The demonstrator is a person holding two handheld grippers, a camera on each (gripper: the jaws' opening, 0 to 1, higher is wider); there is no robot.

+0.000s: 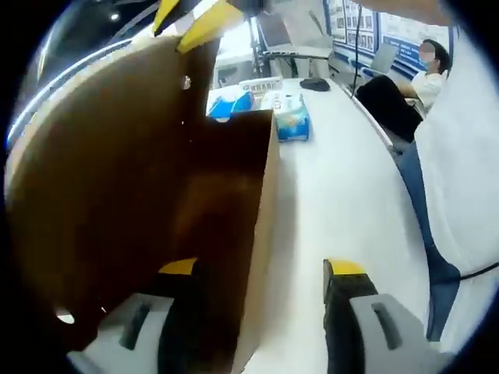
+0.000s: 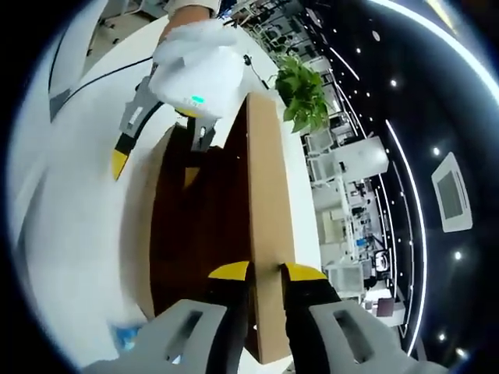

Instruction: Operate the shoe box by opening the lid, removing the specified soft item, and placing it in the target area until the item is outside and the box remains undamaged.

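Note:
A brown cardboard shoe box (image 1: 140,195) stands open on the white table, its lid (image 2: 269,195) raised on edge. My right gripper (image 2: 267,271) is shut on the lid's free edge, and its yellow fingertips (image 1: 199,19) show at the top of the left gripper view. My left gripper (image 1: 261,269) is open and straddles the box's side wall (image 1: 261,195), one jaw inside and one outside. The right gripper view shows that left gripper (image 2: 154,167) from across the box, held by a white-gloved hand (image 2: 195,62). The box interior (image 2: 195,226) is dark; I cannot make out any soft item in it.
Blue tissue packs (image 1: 292,121) and a black object (image 1: 314,83) lie on the white table (image 1: 343,195) beyond the box. A person (image 1: 421,74) sits at the far right. White clothing (image 1: 468,156) borders the table's right edge. A green plant (image 2: 304,93) stands past the lid.

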